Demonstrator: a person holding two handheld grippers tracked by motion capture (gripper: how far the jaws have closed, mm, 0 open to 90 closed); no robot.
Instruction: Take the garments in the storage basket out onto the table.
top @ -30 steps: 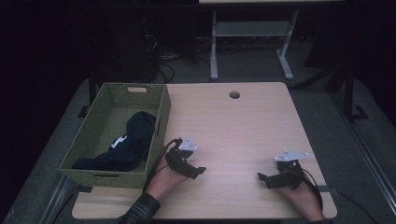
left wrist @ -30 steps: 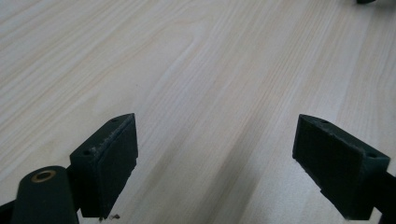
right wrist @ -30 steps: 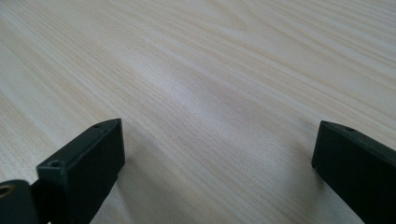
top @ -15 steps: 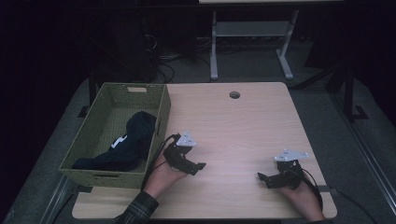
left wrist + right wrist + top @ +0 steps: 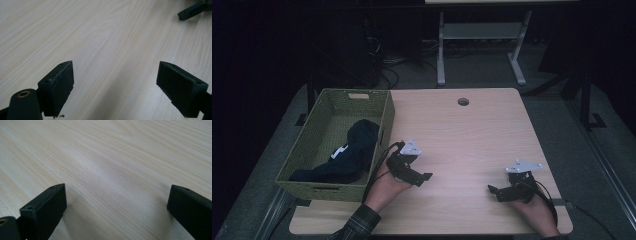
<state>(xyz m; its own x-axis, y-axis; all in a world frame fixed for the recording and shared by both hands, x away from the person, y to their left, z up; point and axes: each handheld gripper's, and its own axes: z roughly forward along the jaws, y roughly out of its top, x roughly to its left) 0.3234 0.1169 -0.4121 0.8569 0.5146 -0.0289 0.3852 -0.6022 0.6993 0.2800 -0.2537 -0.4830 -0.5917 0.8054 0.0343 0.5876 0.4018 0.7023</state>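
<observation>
My left gripper [image 5: 423, 177] rests low over the light wooden table [image 5: 462, 135], just right of a green woven basket [image 5: 384, 122]. Its jaws stand wide apart with nothing between them; in the left gripper view [image 5: 115, 66] they frame bare wood. My right gripper [image 5: 493, 191] sits near the front right corner of the table, also open and empty, and in the right gripper view [image 5: 117, 187] there is only wood grain between its jaws. A dark blue garment [image 5: 354, 150] with a white label lies inside the basket.
A round cable hole [image 5: 463, 101] sits near the table's far edge. The right gripper's jaw [image 5: 192, 11] shows at the top right of the left gripper view. Behind the table, a white metal stand [image 5: 479, 50] and cables rest on the dark floor.
My left gripper has shifted slightly away from the table's front edge, still open. The right gripper has not moved.
</observation>
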